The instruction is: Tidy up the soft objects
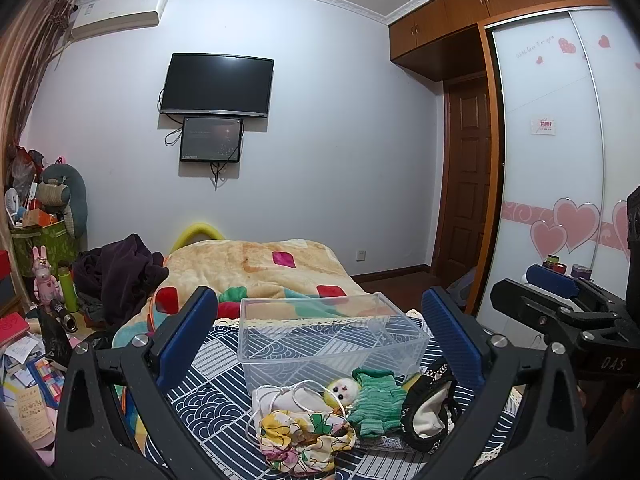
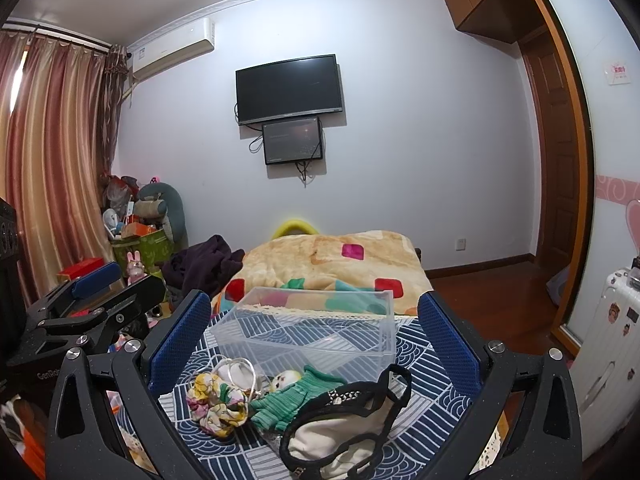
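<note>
The right gripper hangs wide open. Between its fingers lie a clear bin farthest out, then a floral cloth, a green doll, and a black-trimmed bag nearest.

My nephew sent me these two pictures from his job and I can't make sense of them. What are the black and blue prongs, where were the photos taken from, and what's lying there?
The prongs are two hand-held grippers; a person holds one in each hand, and each carries a wide-angle camera looking out between its two blue-padded fingers. One picture comes from the left gripper, the other from the right gripper; each also glimpses the other off to the side. Both are open and hold nothing. Before them, on a blue patterned cloth, stands a clear plastic box, with nothing visible in it. Nearer lie the soft things: a floral pouch, a small doll in green knit, and a black-and-cream bag.
</note>
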The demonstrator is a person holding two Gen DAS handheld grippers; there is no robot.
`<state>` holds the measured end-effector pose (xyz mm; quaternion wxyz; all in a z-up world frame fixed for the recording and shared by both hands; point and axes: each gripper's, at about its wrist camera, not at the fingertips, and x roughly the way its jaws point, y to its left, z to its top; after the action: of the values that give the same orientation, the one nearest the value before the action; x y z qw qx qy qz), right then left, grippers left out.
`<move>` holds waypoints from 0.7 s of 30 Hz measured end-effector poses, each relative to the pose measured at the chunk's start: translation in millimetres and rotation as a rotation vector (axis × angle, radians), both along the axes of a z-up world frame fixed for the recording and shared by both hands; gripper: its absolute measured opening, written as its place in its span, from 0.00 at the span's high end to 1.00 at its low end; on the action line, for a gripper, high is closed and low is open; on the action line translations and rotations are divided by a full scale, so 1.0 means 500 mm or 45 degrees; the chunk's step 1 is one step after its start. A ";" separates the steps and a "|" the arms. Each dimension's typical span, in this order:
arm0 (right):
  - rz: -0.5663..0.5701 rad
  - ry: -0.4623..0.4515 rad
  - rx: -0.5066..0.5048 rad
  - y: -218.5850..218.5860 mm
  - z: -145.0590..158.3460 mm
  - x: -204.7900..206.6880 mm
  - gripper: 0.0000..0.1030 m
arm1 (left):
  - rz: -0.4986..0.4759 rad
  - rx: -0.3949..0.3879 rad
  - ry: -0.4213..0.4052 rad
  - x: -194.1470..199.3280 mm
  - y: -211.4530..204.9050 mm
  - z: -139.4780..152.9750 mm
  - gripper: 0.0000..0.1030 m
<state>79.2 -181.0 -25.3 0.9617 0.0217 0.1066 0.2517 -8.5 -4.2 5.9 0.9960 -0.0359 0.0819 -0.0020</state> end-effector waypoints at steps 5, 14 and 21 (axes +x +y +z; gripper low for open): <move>0.001 0.000 0.000 0.000 0.001 0.000 0.00 | 0.001 -0.002 0.001 0.001 -0.001 0.000 0.00; 0.001 -0.002 0.000 0.000 0.002 -0.001 0.00 | 0.007 -0.008 -0.005 0.000 0.001 -0.001 0.00; -0.001 0.002 -0.003 0.000 0.003 0.000 0.00 | 0.020 -0.023 0.037 0.013 0.009 -0.008 0.00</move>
<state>79.2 -181.0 -24.0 0.9617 0.0208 0.1078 0.2512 -2.1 0.4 1.8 0.9943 -0.0457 0.0961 0.0054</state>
